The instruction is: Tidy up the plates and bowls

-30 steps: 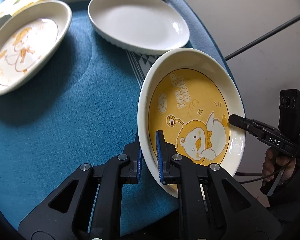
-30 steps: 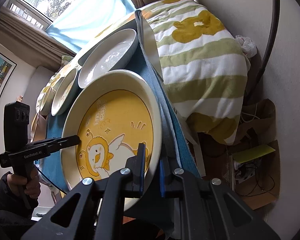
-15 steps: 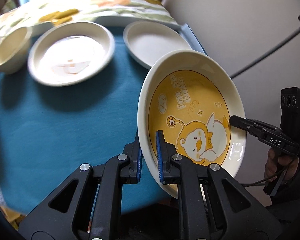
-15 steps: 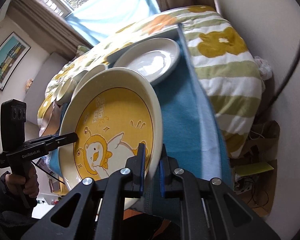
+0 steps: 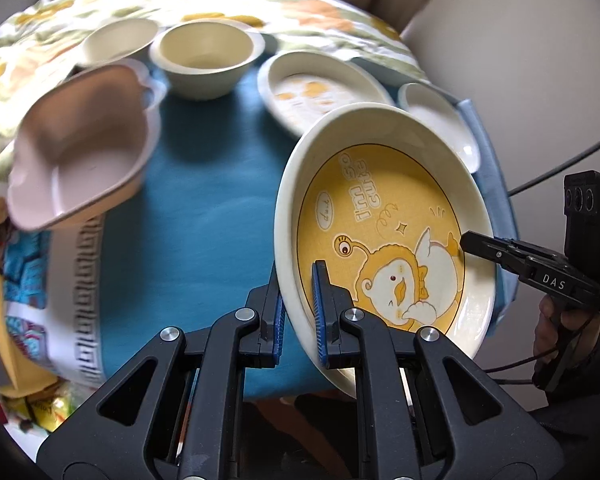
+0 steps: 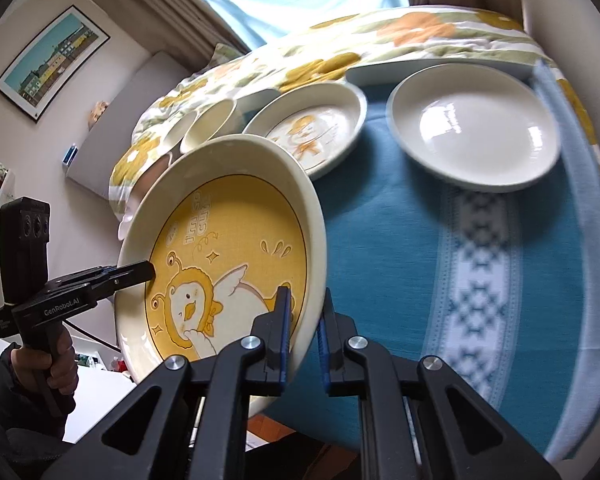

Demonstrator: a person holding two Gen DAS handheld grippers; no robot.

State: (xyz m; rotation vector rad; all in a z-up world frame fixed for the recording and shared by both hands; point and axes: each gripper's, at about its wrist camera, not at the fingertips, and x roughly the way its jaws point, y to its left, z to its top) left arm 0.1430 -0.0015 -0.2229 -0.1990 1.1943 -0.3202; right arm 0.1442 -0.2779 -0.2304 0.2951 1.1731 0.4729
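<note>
A teal cloth [image 5: 204,200] covers the worktop, and on it sit a pink dish [image 5: 80,152], a cream bowl [image 5: 206,58], a duck-print plate [image 6: 312,132] and a plain white plate [image 6: 474,128].

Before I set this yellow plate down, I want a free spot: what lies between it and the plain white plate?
In the right wrist view, only bare blue cloth lies between the yellow plate and the plain white plate; nothing stands there.

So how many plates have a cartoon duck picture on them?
2: the yellow plate held up by both grippers, and a white duck plate lying on the blue cloth behind it. Others could be hidden.
</note>
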